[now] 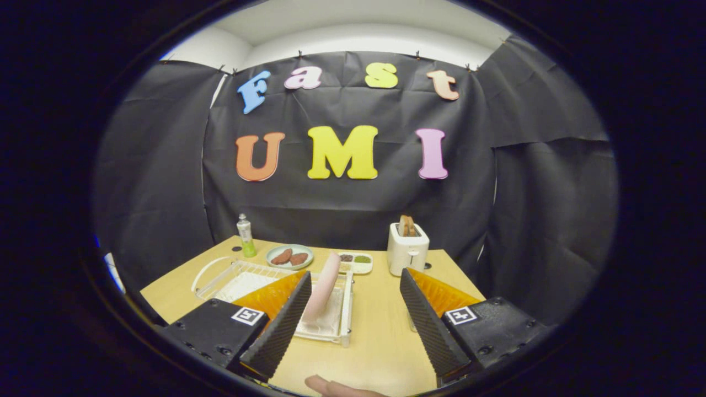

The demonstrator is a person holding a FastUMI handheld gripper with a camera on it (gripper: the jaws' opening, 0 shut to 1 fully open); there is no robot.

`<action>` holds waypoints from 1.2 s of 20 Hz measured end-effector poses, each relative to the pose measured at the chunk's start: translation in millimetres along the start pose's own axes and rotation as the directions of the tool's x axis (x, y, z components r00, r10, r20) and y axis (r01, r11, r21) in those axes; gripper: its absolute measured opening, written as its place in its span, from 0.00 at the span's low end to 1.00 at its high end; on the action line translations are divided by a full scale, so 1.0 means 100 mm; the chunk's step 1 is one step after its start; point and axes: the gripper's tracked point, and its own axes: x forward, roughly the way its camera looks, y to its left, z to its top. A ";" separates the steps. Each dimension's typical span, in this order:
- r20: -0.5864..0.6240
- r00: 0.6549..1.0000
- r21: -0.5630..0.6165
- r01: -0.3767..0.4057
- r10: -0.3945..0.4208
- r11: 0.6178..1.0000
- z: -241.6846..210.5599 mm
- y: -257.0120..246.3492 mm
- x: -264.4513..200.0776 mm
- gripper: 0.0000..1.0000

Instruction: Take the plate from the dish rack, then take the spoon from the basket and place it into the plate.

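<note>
We hold the gripper (353, 320) released above the counter (375, 331). The pink plate (322, 286) stands on edge in the dish rack (276, 286), just ahead of the left finger; likely rigid, smooth, light. Grasp its upper rim.

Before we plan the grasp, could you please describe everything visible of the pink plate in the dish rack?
The pale pink plate stands on edge in the white wire dish rack on the wooden table, leaning a little, so only its thin matte rim and part of one face show. It looks smooth, like plastic or ceramic. Its lower edge rests in the rack. The open gripper does not touch it; the plate lies just beyond the left finger.
</note>
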 end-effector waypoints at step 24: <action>-0.676 0.707 -0.266 0.026 -0.206 0.964 -0.29 0.37 1.66 0.35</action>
